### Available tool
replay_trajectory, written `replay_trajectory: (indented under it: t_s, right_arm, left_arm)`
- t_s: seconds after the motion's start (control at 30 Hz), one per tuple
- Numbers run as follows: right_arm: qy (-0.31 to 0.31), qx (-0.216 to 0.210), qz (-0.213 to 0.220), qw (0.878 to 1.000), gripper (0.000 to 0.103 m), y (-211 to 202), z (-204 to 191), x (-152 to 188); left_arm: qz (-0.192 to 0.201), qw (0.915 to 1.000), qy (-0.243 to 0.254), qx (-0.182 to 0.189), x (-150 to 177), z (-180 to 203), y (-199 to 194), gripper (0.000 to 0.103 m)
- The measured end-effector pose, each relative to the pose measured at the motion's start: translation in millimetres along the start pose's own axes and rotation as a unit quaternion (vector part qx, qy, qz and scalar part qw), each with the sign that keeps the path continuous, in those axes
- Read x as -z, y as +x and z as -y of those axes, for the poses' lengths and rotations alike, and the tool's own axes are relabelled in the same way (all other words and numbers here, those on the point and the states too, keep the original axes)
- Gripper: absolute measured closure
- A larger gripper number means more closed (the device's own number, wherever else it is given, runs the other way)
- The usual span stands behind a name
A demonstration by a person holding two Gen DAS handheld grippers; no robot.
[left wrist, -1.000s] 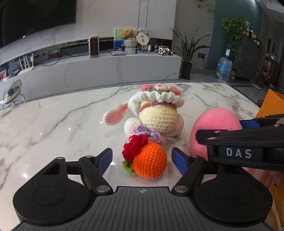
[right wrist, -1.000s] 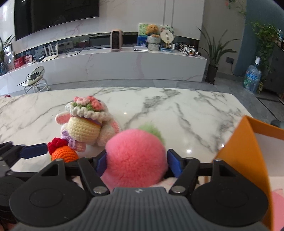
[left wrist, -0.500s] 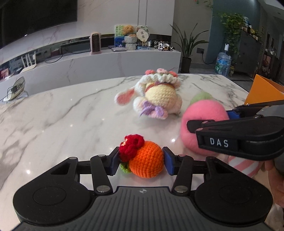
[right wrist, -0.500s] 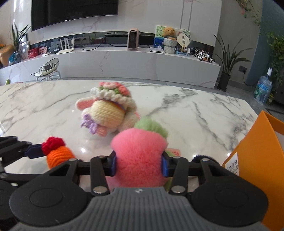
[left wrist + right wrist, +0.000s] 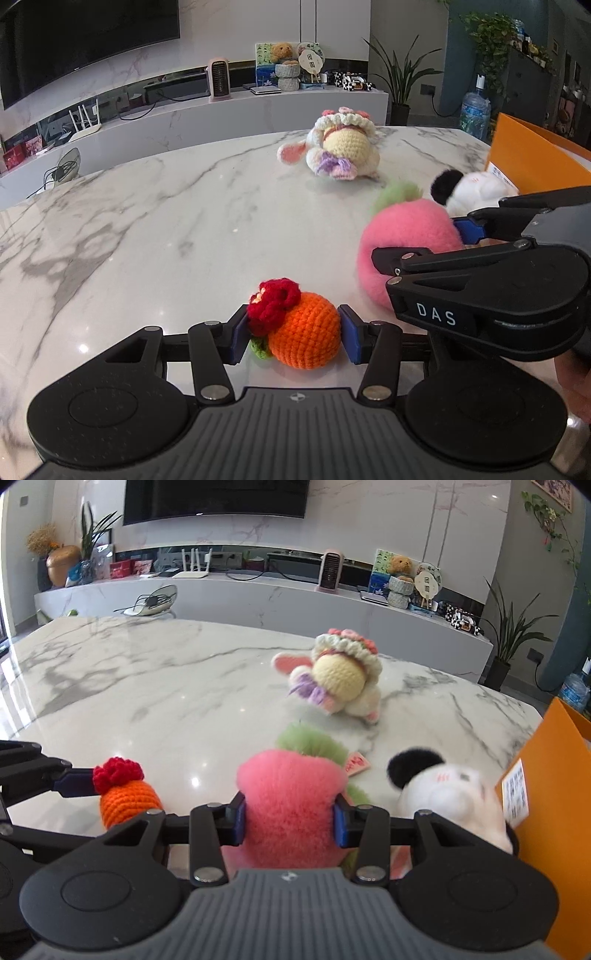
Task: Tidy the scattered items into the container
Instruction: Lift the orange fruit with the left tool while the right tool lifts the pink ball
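Your left gripper (image 5: 293,334) is closed snugly on the orange crochet ball (image 5: 304,341), its blue pads pressed against both sides, with the ball's red flower (image 5: 273,301) up against the left pad; whether the ball is clear of the marble table (image 5: 147,229) you cannot tell from these views. Just to its right, your right gripper (image 5: 288,819) is clamped on the pink fluffy plush (image 5: 290,808), both pads sunk into the fur and its green tuft (image 5: 310,742) pointing away from you. Farther back on the table, between the two tools and well apart from both, the crochet bunny (image 5: 336,675) lies on its side. Right of the pink plush, just beside it, a black-and-white panda plush (image 5: 447,797) sits against the orange container (image 5: 554,794), which stands at the table's right edge with a white label (image 5: 515,794) on its near wall.
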State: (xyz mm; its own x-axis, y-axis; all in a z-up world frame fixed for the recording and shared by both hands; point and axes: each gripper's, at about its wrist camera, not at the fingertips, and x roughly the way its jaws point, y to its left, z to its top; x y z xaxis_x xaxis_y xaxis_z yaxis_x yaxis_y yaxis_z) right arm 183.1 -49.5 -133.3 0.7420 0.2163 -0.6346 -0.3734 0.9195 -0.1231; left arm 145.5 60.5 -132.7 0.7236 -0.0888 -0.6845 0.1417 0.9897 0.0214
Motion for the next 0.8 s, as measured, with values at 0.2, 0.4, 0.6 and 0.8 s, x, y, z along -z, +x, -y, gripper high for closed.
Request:
replay_trajectory:
  t_s: [0.2,0.4,0.6,0.8]
  right_arm:
    - [0.021,-0.009,-0.008,1.0,0.059,-36,-7,22]
    - [0.036,0.001,-0.011,0.999,0.061,-67,-1,41]
    - [0.058,0.009,0.002,0.998,0.062,-98,9,56]
    - [0.072,0.013,0.03,0.997,0.073,-125,14,63]
  left_arm:
    - [-0.012,0.9998,0.011,-0.015,16,7,-24,0.046]
    - [0.016,0.9996,0.018,-0.013,23,15,-56,0.046]
    - [0.045,0.9987,0.018,-0.015,25,23,-87,0.046]
    - [0.069,0.9971,0.028,-0.014,28,37,-112,0.046]
